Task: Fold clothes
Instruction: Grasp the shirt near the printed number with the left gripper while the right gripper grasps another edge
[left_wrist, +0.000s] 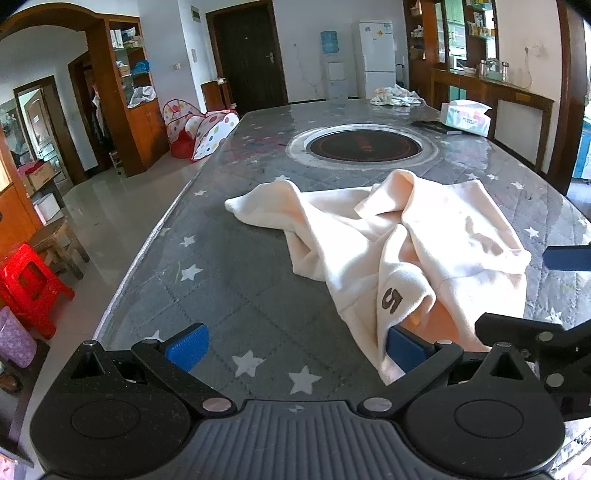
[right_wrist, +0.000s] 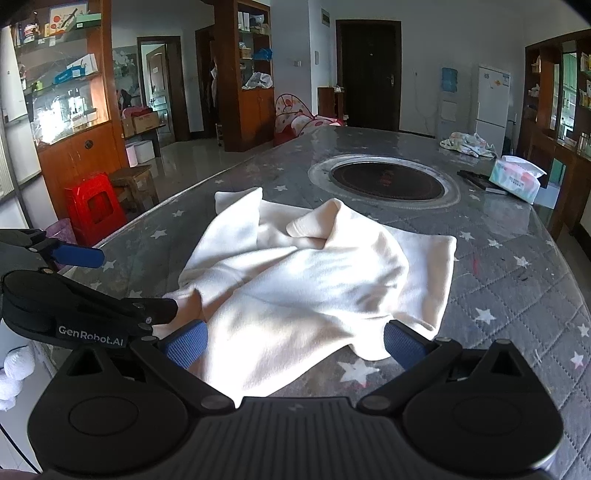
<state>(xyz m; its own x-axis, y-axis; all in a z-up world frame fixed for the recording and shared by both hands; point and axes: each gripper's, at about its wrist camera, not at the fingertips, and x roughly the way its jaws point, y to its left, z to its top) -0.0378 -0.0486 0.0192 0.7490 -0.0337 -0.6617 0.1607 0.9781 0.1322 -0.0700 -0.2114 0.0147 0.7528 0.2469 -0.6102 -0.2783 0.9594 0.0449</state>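
Glossy pale tiled floor (left_wrist: 122, 206), white walls, dark wooden door (left_wrist: 245, 55), tall brown wooden glass-shelved cabinets (right_wrist: 70, 96), white refrigerator (left_wrist: 376, 59), blue-bottled water dispenser (left_wrist: 332, 66), red plastic stool (left_wrist: 27, 284), polka-dot play tent (left_wrist: 201, 129), bright daylight.

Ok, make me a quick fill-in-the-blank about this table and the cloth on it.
1. The crumpled cream garment carries the printed number ____.
2. The grey table cover is dotted with white ____.
3. Both the left gripper and the right gripper stand ____.

Missing words: 5; stars; open
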